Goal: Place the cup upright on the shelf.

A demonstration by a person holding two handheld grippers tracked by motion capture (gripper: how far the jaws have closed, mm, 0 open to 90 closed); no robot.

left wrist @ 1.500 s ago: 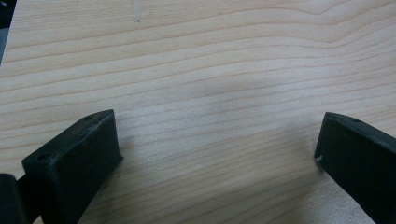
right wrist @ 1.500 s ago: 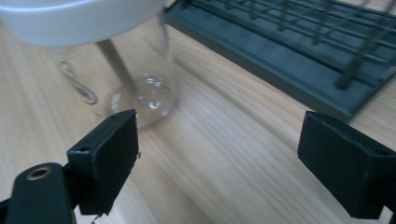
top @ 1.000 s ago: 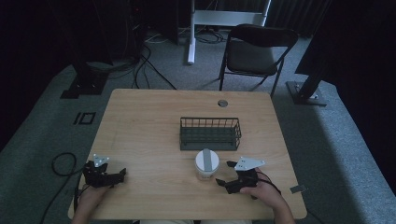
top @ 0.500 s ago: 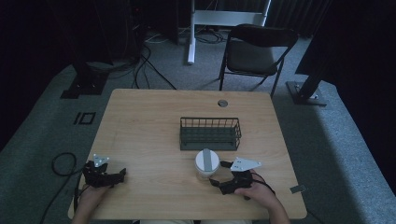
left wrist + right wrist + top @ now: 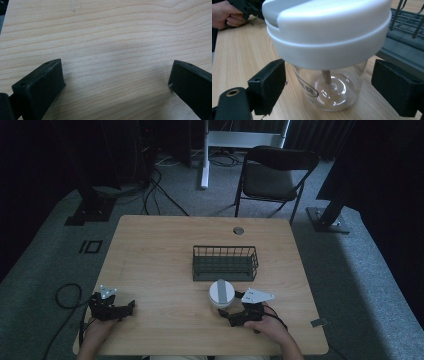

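High view: set above the near side, faced forward and down; the whole table (image 5: pixel 165 250), the chair (image 5: pixel 272 175) and the floor beyond are taken in. Left gripper view: carried low, aimed steeply down at bare tabletop (image 5: pixel 107 37), very near. Right gripper view: held almost level, close against the jar (image 5: pixel 329 62). Jar (image 5: pixel 221 293) and basket (image 5: pixel 225 262) are shared with the high view; the left hand (image 5: pixel 227 15), apparently, likewise.
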